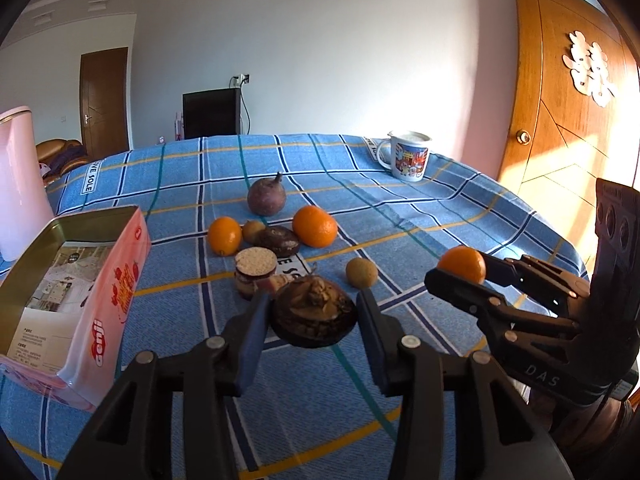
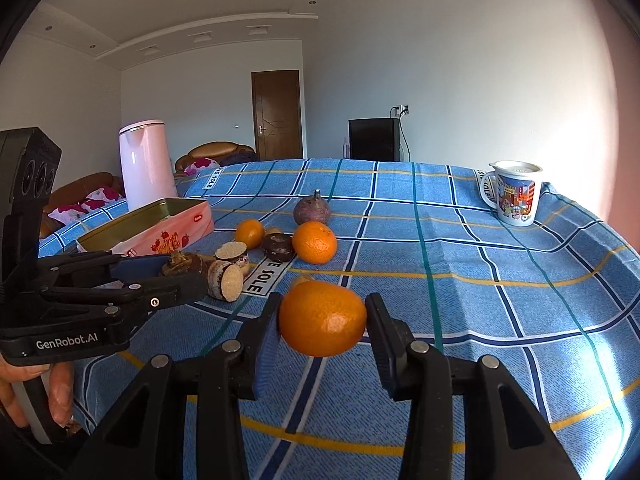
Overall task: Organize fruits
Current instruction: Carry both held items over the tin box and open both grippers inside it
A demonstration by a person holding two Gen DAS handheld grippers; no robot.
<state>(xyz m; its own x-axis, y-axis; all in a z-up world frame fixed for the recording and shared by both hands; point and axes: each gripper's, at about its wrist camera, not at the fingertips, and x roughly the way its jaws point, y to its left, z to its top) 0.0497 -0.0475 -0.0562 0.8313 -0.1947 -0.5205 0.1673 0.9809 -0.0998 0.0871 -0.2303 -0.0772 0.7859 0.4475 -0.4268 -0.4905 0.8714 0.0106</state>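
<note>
My left gripper (image 1: 314,316) is shut on a dark brown water chestnut (image 1: 314,314) and holds it above the blue checked cloth; it also shows in the right wrist view (image 2: 180,264). My right gripper (image 2: 322,320) is shut on an orange mandarin (image 2: 322,318), which also shows in the left wrist view (image 1: 462,264). On the cloth lie two more mandarins (image 1: 315,226) (image 1: 224,235), a purple passion fruit (image 1: 266,197), another dark chestnut (image 1: 279,241), two small brown longans (image 1: 361,272) (image 1: 253,230) and cut brown pieces (image 1: 255,270).
An open pink tin box (image 1: 80,280) sits at the left of the table. A pink kettle (image 2: 146,164) stands behind it. A printed mug (image 1: 410,156) stands at the far right. The table edge drops off on the right, near a wooden door (image 1: 560,120).
</note>
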